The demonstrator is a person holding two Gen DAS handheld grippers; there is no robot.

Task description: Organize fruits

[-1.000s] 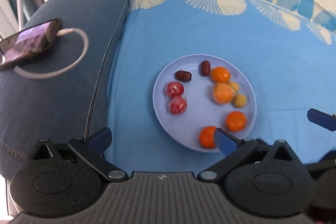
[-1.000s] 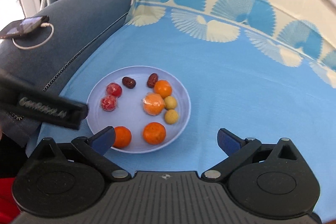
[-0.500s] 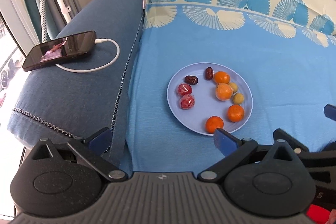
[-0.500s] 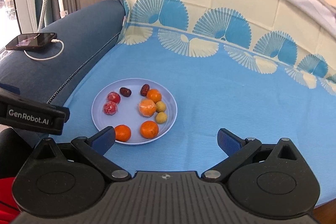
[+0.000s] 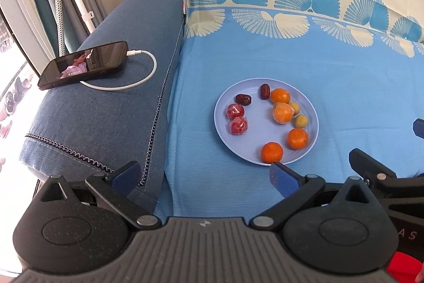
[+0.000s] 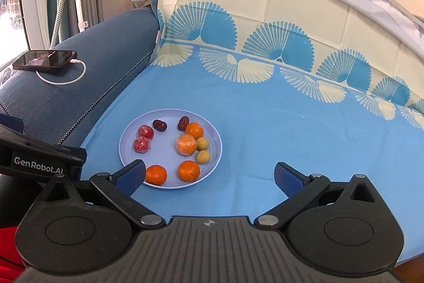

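A pale blue plate (image 5: 254, 129) (image 6: 164, 134) lies on the blue cloth. On it lie several oranges (image 5: 272, 152) (image 6: 156, 174), one of them in clear wrap (image 5: 283, 113), two wrapped red fruits (image 5: 235, 111) (image 6: 145, 132), two dark dates (image 5: 243, 99) (image 6: 159, 125) and two small yellow-green fruits (image 5: 301, 121) (image 6: 203, 156). My left gripper (image 5: 204, 175) is open and empty, held back above the near left of the plate. My right gripper (image 6: 209, 178) is open and empty, held back above the plate's near right edge.
A black phone (image 5: 82, 65) (image 6: 45, 59) on a white charging cable (image 5: 143, 70) lies on the dark blue sofa arm (image 5: 100, 118) to the left. The fan-patterned cloth (image 6: 265, 49) rises up the backrest behind. The other gripper shows at each view's edge (image 5: 376, 177) (image 6: 39, 158).
Both grippers have pulled back and up from the plate, so it looks smaller and farther. The fruits have not moved. Both grippers stay open.
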